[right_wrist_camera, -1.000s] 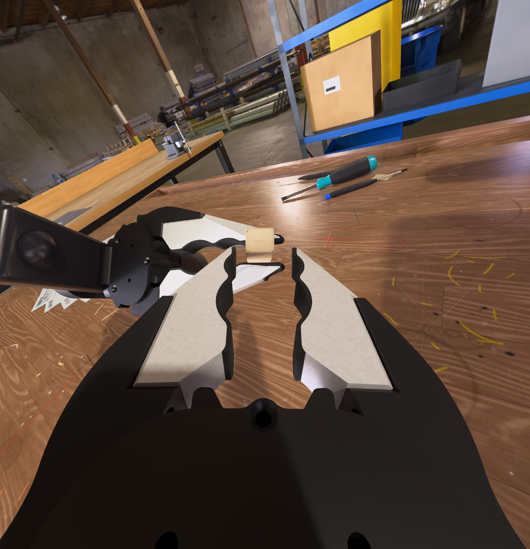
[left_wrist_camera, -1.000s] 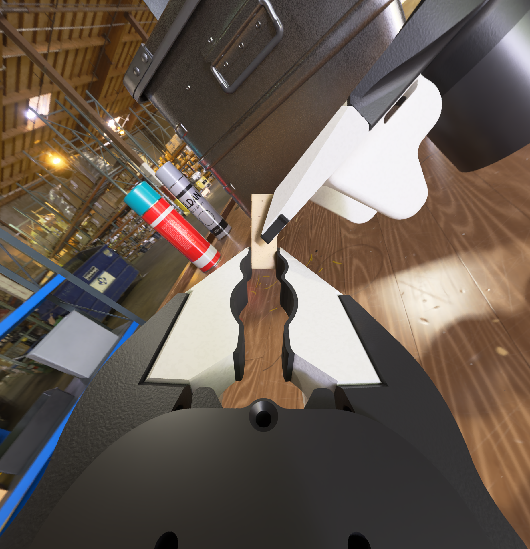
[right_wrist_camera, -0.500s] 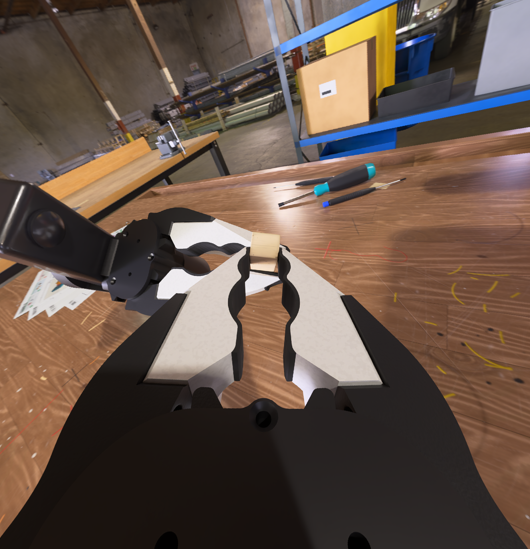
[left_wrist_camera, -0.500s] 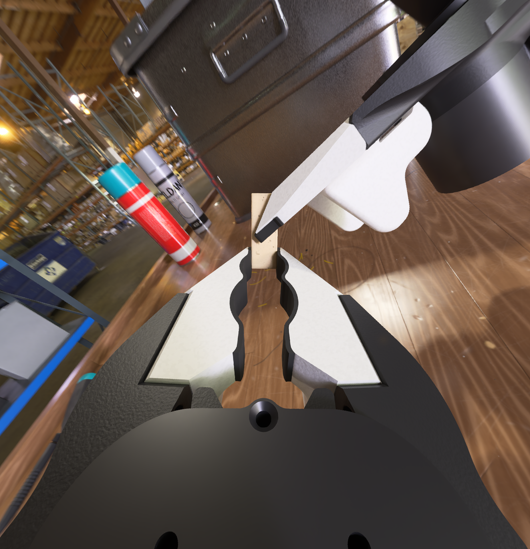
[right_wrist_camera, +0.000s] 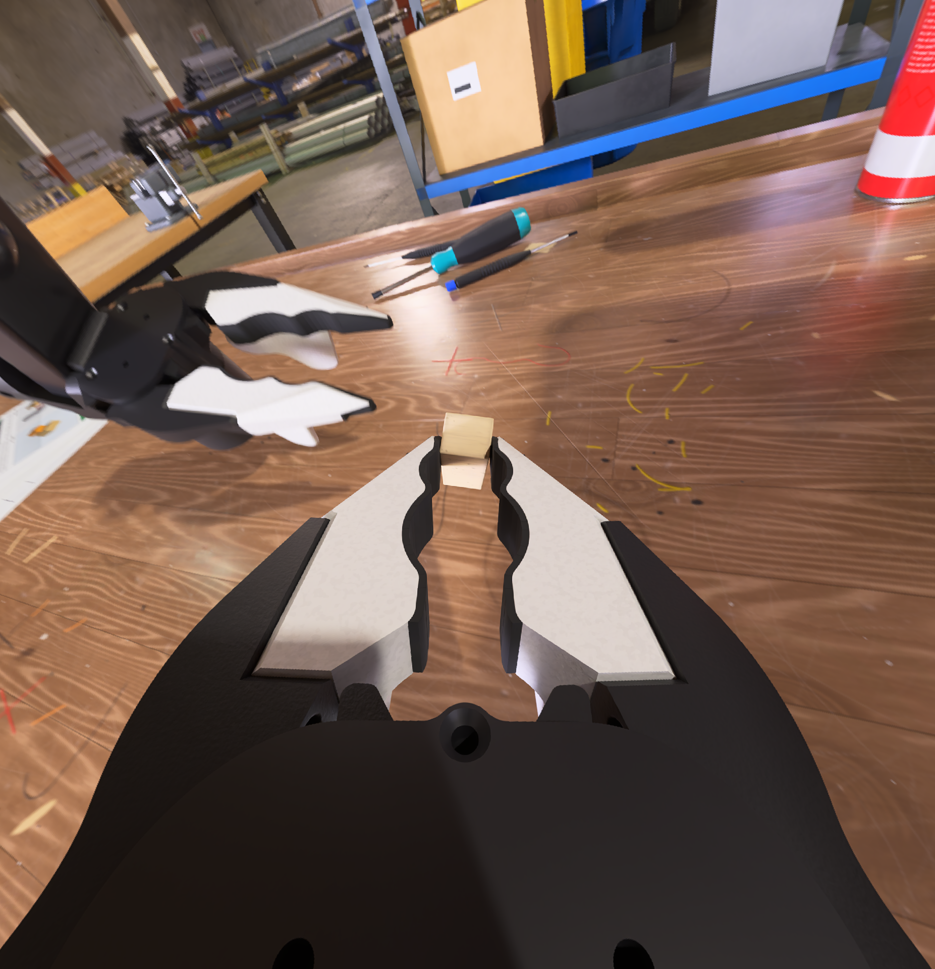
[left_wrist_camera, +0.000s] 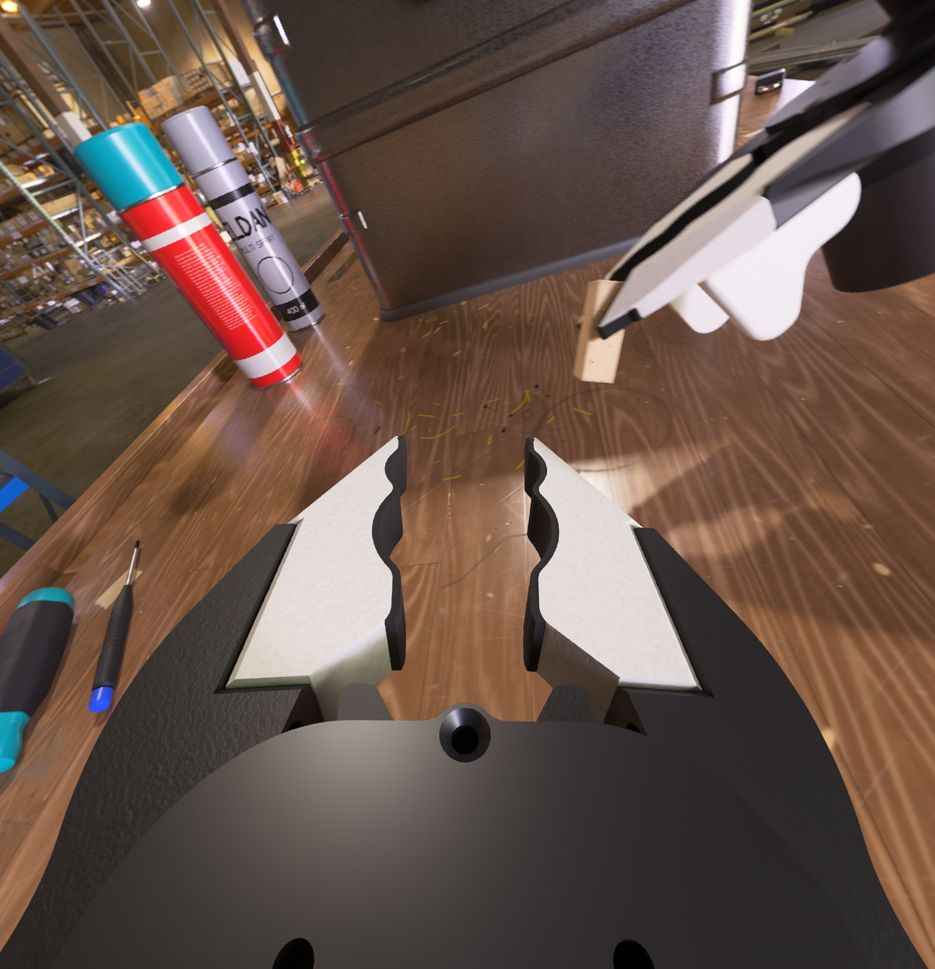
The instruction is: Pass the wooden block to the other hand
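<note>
The pale wooden block [right_wrist_camera: 465, 443] sits clamped between the tips of my right gripper [right_wrist_camera: 465, 445], which is shut on it and holds it above the wooden table. In the left wrist view the block [left_wrist_camera: 597, 346] hangs at the upper right, partly covered by the right gripper [left_wrist_camera: 620, 320]. My left gripper [left_wrist_camera: 464, 445] is open and empty, low over the table. In the right wrist view it [right_wrist_camera: 382, 362] stands to the left of the block, apart from it.
A red spray can with a teal cap [left_wrist_camera: 192, 257] and a grey spray can [left_wrist_camera: 245, 220] stand by a dark metal case [left_wrist_camera: 507, 157]. Screwdrivers [right_wrist_camera: 475, 246] lie on the table [right_wrist_camera: 717, 524]. A paper sheet [right_wrist_camera: 19, 461] lies at the left edge.
My right gripper closed on the block. My left gripper let go of it, opened and drew back away from it. The block now sits only in the right gripper.
</note>
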